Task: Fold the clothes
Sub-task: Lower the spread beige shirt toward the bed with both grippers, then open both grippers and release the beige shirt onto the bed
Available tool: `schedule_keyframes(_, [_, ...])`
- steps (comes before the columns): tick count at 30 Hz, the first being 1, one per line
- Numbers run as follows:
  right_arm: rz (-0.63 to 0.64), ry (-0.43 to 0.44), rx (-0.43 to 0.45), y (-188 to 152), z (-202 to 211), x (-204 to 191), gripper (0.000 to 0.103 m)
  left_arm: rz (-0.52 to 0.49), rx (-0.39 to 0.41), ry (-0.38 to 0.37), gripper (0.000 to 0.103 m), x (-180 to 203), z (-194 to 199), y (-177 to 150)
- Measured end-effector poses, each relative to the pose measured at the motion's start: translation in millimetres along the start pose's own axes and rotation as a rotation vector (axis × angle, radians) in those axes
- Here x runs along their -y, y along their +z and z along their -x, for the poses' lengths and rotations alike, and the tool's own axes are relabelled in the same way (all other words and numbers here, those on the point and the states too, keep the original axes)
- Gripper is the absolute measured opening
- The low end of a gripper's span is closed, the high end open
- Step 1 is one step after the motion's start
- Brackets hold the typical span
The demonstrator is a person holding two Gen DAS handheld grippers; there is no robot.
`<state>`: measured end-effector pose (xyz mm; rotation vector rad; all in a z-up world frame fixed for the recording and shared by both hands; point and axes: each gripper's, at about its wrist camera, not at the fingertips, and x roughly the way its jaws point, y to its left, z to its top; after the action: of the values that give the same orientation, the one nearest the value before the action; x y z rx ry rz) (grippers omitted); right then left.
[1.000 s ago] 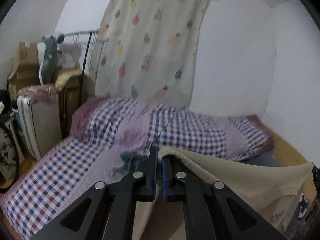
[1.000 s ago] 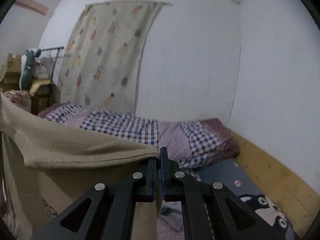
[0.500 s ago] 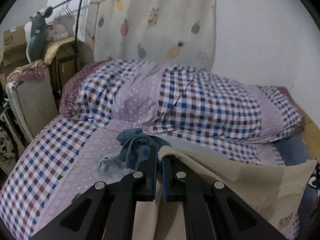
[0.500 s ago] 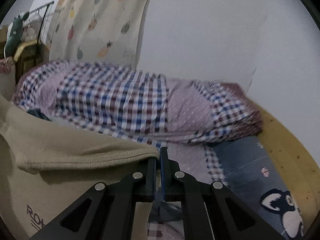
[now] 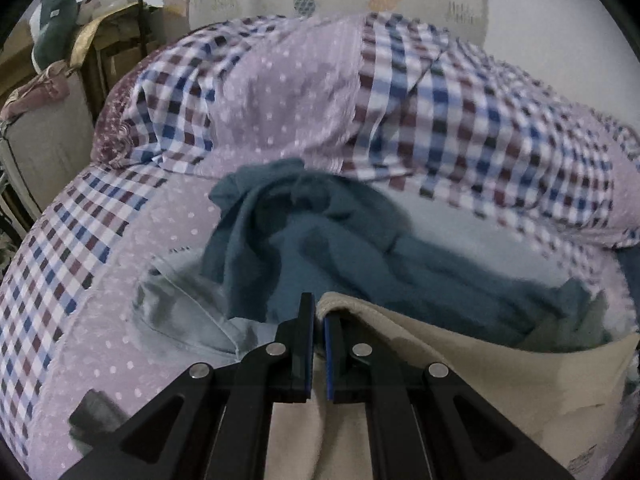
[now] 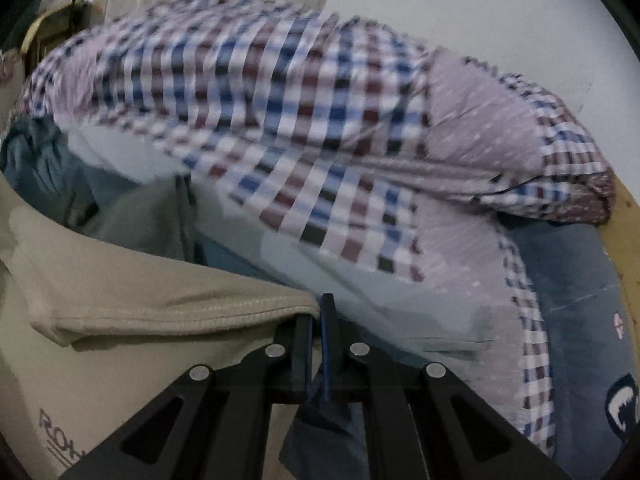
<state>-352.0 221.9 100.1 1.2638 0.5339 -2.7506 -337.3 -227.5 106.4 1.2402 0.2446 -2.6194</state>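
Beige shirt (image 5: 460,380) hung stretched between our two tools, held above the bed. Our left tool (image 5: 316,312) was pinched nearly closed on one corner of its hemmed edge, and our right tool (image 6: 318,312) was clamped the same way on the opposite corner, where the stitched hem (image 6: 180,314) ran off to the left. Dark printed lettering (image 6: 60,436) showed low on the cloth. Beyond the taut edge lay a crumpled teal garment (image 5: 304,236) on pale blue fabric (image 5: 188,320). Farther back the checked quilt (image 6: 280,92) was heaped up, closing off the far side. To the right, the bedsheet (image 6: 572,300) lay flat as far as the wooden bed rail (image 6: 628,240).
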Motion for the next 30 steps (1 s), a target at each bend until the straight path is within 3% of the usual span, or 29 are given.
schedule_keyframes(5, [0.010, -0.017, -0.049, -10.9, -37.0, -13.2, 0.004, -0.019, -0.025, -0.013, 0.003, -2.9, -21.5, -14.7])
schedule_keyframes(8, [0.013, -0.055, -0.067, -16.5, -42.7, -17.6, 0.018, -0.031, -0.039, -0.021, 0.006, -4.6, -34.4, -23.4])
schedule_keyframes(9, [0.013, -0.061, -0.070, -17.7, -40.2, -17.1, 0.030, -0.035, -0.044, -0.024, 0.008, -5.2, -38.6, -26.3])
schedule_keyframes(10, [0.013, -0.062, -0.072, -18.6, -34.0, -14.9, 0.041, -0.037, -0.047, -0.028, 0.017, -6.9, -36.9, -29.5])
schedule_keyframes(11, [0.013, -0.063, -0.073, -19.4, -27.8, -12.8, 0.046, -0.038, -0.051, -0.030, 0.023, -9.0, -34.0, -32.0])
schedule_keyframes(13, [0.015, -0.060, -0.072, -22.9, -13.0, -7.8, 0.064, -0.041, -0.037, -0.055, 0.051, -16.2, -20.4, -40.0])
schedule_keyframes(15, [0.024, -0.042, -0.057, -31.5, 8.6, -1.0, 0.076, -0.049, -0.013, -0.092, 0.066, -26.2, -0.3, -52.3])
schedule_keyframes(17, [0.010, -0.019, -0.060, -42.5, 29.7, 7.1, 0.077, -0.049, 0.006, -0.124, 0.067, -37.6, 24.0, -68.3])
schedule_keyframes(20, [-0.076, 0.081, -0.065, -57.1, 56.1, 12.1, 0.077, -0.020, 0.049, -0.181, 0.068, -55.0, 72.6, -105.8])
schedule_keyframes(26, [-0.097, 0.269, 0.025, -65.8, 84.5, -31.3, 0.076, -0.023, 0.181, -0.317, 0.075, -69.5, 156.8, -181.3])
schedule_keyframes(27, [-0.078, 0.288, 0.016, -65.2, 79.4, -45.7, 0.073, -0.033, 0.210, -0.338, 0.076, -66.8, 167.3, -190.6])
schedule_keyframes(30, [-0.038, 0.302, -0.029, -63.3, 58.8, -81.4, 0.040, -0.024, 0.256, -0.411, 0.079, -60.9, 177.3, -207.9])
